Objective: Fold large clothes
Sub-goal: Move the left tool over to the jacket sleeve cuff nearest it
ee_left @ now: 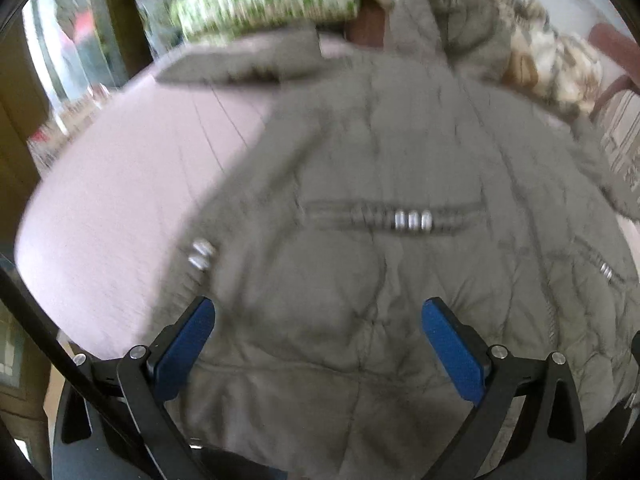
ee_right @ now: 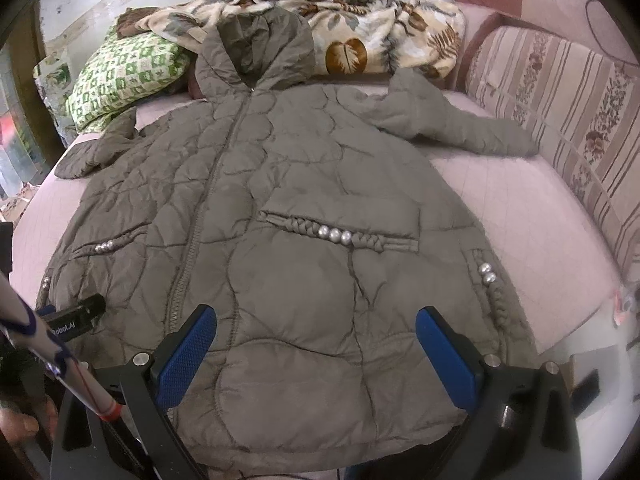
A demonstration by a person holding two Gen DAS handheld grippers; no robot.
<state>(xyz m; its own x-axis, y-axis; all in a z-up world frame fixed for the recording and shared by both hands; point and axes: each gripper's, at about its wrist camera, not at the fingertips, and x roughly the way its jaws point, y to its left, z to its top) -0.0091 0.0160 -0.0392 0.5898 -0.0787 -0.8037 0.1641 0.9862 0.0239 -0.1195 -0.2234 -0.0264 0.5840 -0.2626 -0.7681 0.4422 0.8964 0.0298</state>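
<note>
I've got the grey-green quilted hooded puffer jacket spread flat, front up, on the pale pink bed, zip closed. Its long axis runs 6 to 12 in the right wrist view: hem at 6 under my tools, hood at 12 against the leaf-print blanket and green-checked pillow. Sleeves splay out, one to approx 2, the other bunched at approx 10.

Right hand-held gripper: blue pads wide apart, nothing held, over the hem w/ the pearl-trimmed pocket just ahead at 12. Left hand-held gripper: also spread, empty, over the hem; that view is motion-blurred, so detail is poor.

Both sit about equally near the hem. My guess: no fold made yet. The sleeve at 2 is nearer the right tool, so I'd start there.
</note>
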